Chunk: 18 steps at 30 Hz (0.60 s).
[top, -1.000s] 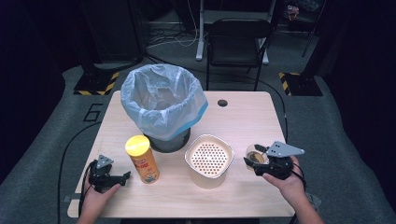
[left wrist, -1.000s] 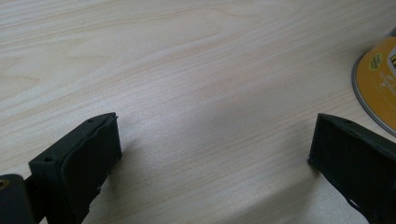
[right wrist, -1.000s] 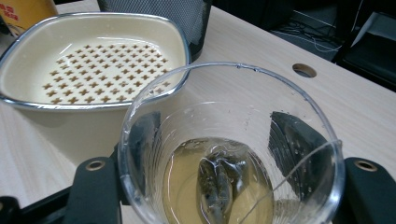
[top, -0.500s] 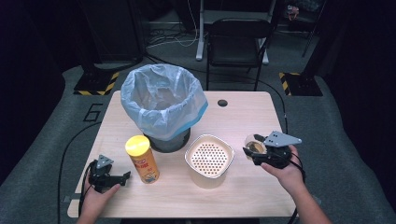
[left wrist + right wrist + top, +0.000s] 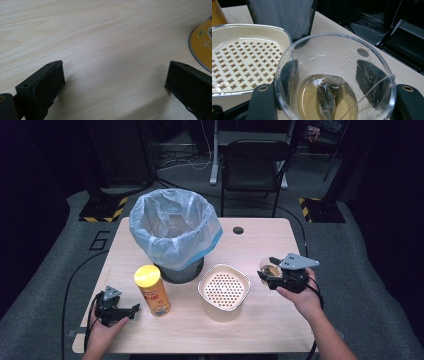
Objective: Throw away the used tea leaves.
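Canister (image 5: 203,47) cut off at edge

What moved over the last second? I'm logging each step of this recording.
The right gripper, shut on the glass of tea, moved away from the person, toward the table's far side, carrying the glass along. The left gripper, chip can, strainer bowl and lined bin stayed put.

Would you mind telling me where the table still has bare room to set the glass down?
Bare wood lies along the table left edge beside the lined bin, at the far right corner past the grommet hole, and along the near edge. It is crowded between the yellow can, perforated dish and bin.
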Available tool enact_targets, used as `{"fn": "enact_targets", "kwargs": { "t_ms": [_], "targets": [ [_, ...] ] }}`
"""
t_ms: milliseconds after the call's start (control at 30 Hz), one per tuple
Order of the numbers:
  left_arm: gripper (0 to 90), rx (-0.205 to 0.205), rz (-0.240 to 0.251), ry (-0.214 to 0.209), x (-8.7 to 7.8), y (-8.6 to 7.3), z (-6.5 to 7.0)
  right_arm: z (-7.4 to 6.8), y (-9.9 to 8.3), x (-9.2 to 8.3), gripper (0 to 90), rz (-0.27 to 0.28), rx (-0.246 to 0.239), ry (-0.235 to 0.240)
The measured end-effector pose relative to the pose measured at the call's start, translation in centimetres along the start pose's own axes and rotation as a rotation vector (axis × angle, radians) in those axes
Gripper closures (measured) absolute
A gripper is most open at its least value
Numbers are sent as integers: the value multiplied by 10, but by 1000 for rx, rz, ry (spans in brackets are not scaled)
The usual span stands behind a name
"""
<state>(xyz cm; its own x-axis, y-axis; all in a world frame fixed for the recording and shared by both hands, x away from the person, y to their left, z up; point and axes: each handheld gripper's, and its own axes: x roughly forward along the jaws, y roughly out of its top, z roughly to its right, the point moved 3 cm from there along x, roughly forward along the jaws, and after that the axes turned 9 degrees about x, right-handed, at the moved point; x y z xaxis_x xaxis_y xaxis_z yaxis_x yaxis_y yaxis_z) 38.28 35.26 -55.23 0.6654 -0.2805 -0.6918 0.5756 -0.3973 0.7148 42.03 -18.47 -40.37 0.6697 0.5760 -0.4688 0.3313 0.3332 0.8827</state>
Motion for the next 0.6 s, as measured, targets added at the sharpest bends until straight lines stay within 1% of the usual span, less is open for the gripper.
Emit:
{"fn": "enact_targets", "kwargs": {
  "t_ms": [100,200,267,333,400,467,533,600],
  "targets": [
    [20,-3,-2,-2,0,0,0,2,3,3,346,11,-7,-1],
    [21,-3,-1,-2,0,0,0,2,6,6,346,12,-26,-8],
    [21,0,4,2,0,0,0,2,7,9,347,13,-37,-6],
    [20,-1,-1,-1,0,0,0,1,9,12,348,13,-43,-5],
    [20,-4,10,4,1,0,0,0,10,15,349,15,-57,-7],
    [20,-3,2,-1,0,0,0,-1,11,18,349,14,-64,-7],
    [21,-4,8,3,1,0,0,-2,13,21,349,18,-67,-8],
    [21,-3,3,1,0,0,0,-3,14,22,349,21,-74,-8]
  ]
}}
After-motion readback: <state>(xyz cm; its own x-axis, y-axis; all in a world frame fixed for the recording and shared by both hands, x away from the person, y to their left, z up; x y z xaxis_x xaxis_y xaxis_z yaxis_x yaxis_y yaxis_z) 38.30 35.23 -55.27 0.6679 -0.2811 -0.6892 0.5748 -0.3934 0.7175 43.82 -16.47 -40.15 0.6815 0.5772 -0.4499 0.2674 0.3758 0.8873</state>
